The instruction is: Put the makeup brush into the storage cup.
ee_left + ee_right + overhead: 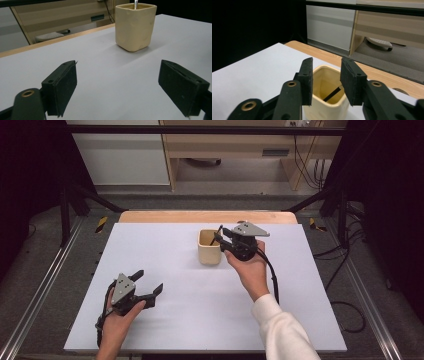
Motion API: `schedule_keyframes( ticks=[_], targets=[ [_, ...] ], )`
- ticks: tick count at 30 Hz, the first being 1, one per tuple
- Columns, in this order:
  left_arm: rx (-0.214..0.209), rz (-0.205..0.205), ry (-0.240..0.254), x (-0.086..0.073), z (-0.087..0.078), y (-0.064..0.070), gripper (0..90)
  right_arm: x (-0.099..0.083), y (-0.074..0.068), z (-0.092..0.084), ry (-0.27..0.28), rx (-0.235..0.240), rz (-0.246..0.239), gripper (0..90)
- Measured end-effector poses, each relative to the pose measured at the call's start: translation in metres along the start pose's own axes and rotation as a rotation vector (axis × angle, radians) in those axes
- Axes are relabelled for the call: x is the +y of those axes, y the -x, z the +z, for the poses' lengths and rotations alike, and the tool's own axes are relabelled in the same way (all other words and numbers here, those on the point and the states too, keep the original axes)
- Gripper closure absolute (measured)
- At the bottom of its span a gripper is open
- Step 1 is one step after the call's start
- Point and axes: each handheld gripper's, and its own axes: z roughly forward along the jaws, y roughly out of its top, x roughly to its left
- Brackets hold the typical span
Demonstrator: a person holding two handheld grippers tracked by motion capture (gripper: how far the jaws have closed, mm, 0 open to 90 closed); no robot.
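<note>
1. Cream-yellow squarish cup with rounded corners (209, 248) stands upright on the white desk (190, 320), in the far half, slightly right of centre, well clear of every desk edge.
2. Thin black stick with a silver end (333, 94) leans inside the cup; its top pokes above the rim toward the right hand-held gripper in the high view. In the left gripper view only a shiny tip (135, 3) shows above the rim.
3. Right hand-held gripper (220, 240), black with a grey three-cornered plate on top, hovers at the cup's right rim, tips over the opening. Jaws narrow but parted, nothing pressed between the pads; the stick lies below and between them in the right gripper view, free.
4. Left hand-held gripper (148, 282), same build, rests low over the near-left desk area, well apart from the cup. Jaws wide, nothing between them, pointing toward the cup.
5. Open room: bare white surface between the left hand-held gripper and the cup, and across the whole left and near parts of the desk.
6. Edges: a wooden strip (207, 216) runs along the far edge behind the cup; grey floor and metal rails (40, 285) flank the left and right sides.
</note>
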Motion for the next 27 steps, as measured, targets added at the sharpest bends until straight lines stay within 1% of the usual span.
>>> schedule_keyframes(
  ticks=[2,4,7,9,12,16,18,19,21,24,25,27],
  targets=[
    [-0.004,0.005,-0.003,0.000,0.001,0.001,14.9,-0.002,0.001,-0.004,0.007,-0.008,-0.003,56.3],
    [-0.007,0.009,-0.008,0.000,0.002,0.002,14.6,-0.003,0.003,-0.008,0.015,-0.018,0.002,52.1],
    [-0.004,0.016,-0.009,0.000,0.003,0.002,14.3,-0.006,0.005,-0.013,0.015,-0.020,0.015,47.1],
    [-0.002,0.012,-0.008,-0.001,0.003,0.001,14.1,-0.008,0.006,-0.016,0.017,-0.023,0.014,42.7],
    [0.000,0.008,-0.006,-0.001,0.002,0.000,13.8,-0.011,0.006,-0.019,0.012,-0.026,0.029,36.4],
    [0.002,0.011,-0.008,-0.001,0.001,0.000,13.5,-0.018,0.005,-0.022,0.020,-0.039,0.018,28.6],
    [0.003,0.008,-0.006,-0.001,0.001,0.000,13.4,-0.020,0.004,-0.022,0.009,-0.039,0.021,22.3],
    [0.003,0.008,-0.005,-0.001,0.001,0.000,13.2,-0.022,0.004,-0.022,-0.005,-0.052,0.019,17.7],
    [0.003,0.006,-0.005,-0.001,0.001,-0.001,12.9,-0.023,0.003,-0.023,-0.018,-0.054,0.014,12.8],
    [-0.002,0.008,-0.003,-0.001,0.000,-0.001,12.2,-0.026,0.003,-0.026,-0.020,-0.048,0.004,8.2],
    [-0.003,0.005,0.001,-0.001,-0.001,-0.001,11.6,-0.026,0.003,-0.027,-0.022,-0.050,-0.001,7.9],
    [-0.006,0.001,0.012,0.000,-0.003,-0.002,11.0,-0.028,0.002,-0.030,-0.025,-0.053,0.005,8.0]
  ],
)
